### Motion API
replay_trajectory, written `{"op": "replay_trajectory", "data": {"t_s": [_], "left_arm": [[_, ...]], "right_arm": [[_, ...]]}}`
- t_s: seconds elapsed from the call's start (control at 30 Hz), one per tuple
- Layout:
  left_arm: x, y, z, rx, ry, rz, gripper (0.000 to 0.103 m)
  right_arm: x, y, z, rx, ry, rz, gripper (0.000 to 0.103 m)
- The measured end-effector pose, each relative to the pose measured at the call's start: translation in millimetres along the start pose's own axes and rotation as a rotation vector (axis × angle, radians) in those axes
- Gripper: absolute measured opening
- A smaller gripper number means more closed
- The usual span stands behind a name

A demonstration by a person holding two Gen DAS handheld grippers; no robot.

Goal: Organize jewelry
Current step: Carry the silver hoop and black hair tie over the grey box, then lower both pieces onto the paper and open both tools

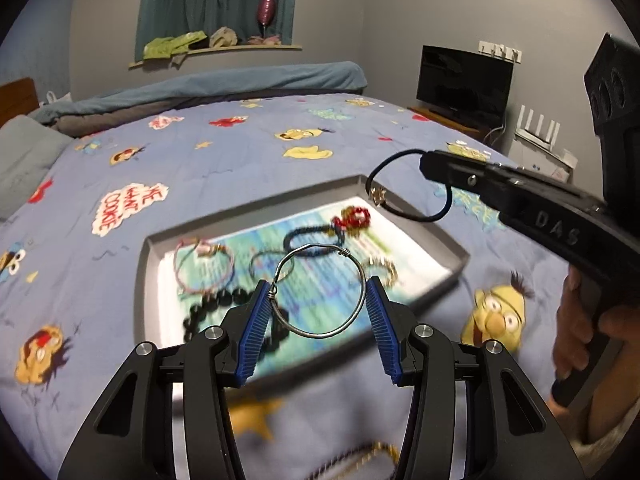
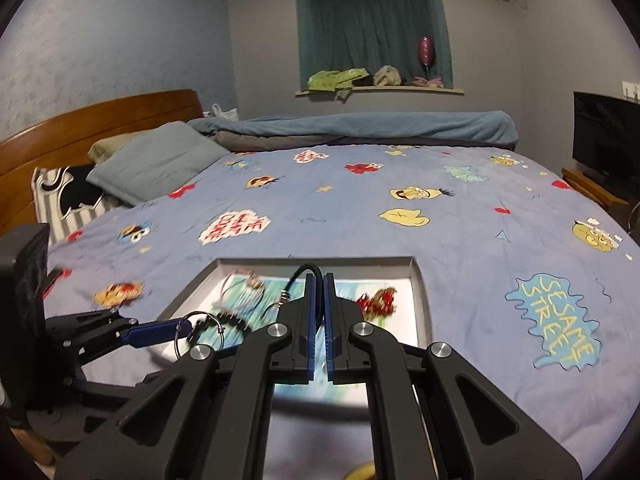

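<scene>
Bedspread (image 2: 460, 280) carries grey tray (image 1: 448, 236); left claw (image 1: 320, 292) grips wire bangle (image 1: 320, 292), right claw (image 2: 319, 280) pinches black cord (image 1: 400, 188).

Cartoon-print bedspread (image 2: 460, 240), grey pillow (image 2: 156, 160), wooden headboard (image 2: 100, 120), television (image 1: 464, 80), teal curtain (image 2: 372, 36).

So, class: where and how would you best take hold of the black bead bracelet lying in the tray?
Grip the bead bracelet across one side of its loop, coming from above: it lies flat in the tray, so the claw's fingers must straddle the strand.
</scene>
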State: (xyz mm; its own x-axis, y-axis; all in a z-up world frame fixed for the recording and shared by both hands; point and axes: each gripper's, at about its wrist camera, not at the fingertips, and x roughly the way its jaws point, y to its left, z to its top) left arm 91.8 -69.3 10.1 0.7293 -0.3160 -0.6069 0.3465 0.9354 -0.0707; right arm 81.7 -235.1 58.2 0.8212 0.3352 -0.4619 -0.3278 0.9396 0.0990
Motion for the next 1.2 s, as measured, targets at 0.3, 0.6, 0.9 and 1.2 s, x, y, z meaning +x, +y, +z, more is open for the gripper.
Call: {"op": "replay_trajectory", "data": {"t_s": [0.3, 0.6, 0.9, 1.2], "left_arm": [[57, 4, 14, -0.018, 0.059, -0.016, 0.05], [97, 3, 8, 0.005, 0.161, -0.046, 0.05], [107, 4, 5, 0.0, 0.2, -0.072, 0.05], [108, 5, 5, -0.007, 0.202, -0.075, 0.051]], "right_arm": [[46, -39, -6, 0.06, 0.071, -0.057, 0.004], [81, -38, -27, -0.012, 0.181, -0.1, 0.004], [96, -37, -36, -0.047, 0.245, -0.114, 0.004], [97, -37, -38, -0.05, 0.255, -0.119, 0.004]]}}
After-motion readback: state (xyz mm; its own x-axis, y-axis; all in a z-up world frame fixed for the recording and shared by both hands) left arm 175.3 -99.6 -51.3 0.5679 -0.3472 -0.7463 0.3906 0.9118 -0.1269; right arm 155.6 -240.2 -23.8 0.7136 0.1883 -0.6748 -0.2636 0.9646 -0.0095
